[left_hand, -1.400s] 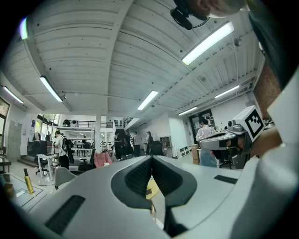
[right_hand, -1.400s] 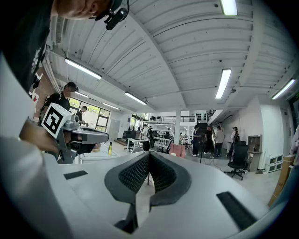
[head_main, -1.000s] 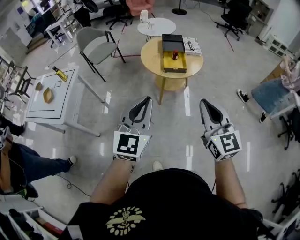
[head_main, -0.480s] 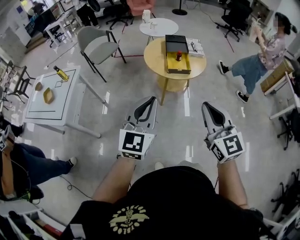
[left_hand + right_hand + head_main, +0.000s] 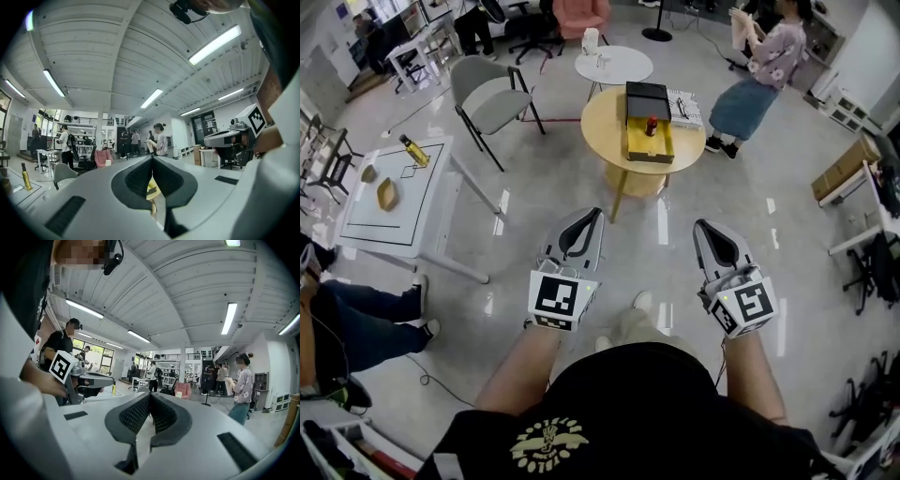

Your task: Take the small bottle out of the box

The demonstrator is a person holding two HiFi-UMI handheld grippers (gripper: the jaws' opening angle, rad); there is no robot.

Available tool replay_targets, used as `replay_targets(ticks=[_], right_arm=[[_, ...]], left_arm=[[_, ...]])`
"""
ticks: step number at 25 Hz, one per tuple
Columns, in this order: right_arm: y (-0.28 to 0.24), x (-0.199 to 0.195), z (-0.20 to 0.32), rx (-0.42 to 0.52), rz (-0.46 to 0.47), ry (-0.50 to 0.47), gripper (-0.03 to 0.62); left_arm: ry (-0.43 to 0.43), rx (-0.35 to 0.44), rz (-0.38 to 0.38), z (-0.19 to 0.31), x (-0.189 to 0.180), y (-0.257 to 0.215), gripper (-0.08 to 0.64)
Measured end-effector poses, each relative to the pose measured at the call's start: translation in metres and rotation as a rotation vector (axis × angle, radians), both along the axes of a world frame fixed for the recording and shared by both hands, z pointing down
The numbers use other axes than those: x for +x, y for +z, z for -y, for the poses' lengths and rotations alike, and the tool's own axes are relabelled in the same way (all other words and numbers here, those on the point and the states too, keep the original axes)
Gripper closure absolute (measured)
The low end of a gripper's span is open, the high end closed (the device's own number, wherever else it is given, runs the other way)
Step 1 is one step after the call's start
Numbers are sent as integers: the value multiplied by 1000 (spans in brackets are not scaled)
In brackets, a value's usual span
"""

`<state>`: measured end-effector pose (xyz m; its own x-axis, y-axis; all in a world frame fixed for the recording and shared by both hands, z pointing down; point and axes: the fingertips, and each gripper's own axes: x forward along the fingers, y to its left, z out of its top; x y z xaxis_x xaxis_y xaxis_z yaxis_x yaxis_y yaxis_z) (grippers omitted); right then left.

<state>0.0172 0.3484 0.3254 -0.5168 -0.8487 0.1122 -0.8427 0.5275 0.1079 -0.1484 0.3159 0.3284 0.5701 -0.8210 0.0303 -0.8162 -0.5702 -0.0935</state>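
"Left hand-held gripper (image 5: 591, 217), right hand-held gripper (image 5: 706, 230) — head view?"
"Both are hovering well short of the counter (image 5: 600, 119); the small bottle (image 5: 652, 126) is standing in the box (image 5: 649, 150)."
"Gripper views?"
"Jaws are meeting on nothing — I'd be opening one while approaching."

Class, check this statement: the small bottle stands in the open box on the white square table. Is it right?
Wrong table. The head view shows the small bottle standing in the open box on the round yellow table.
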Motion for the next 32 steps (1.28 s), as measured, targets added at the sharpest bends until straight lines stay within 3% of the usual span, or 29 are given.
replay_targets(ticks=[13,32], right_arm=[[14,34,71,-26,49,10,577],[30,84,155,-50,53,12,577]], left_arm=[[-43,-11,-17,64,13,7,545],[8,-18,-30,154,75,17,545]])
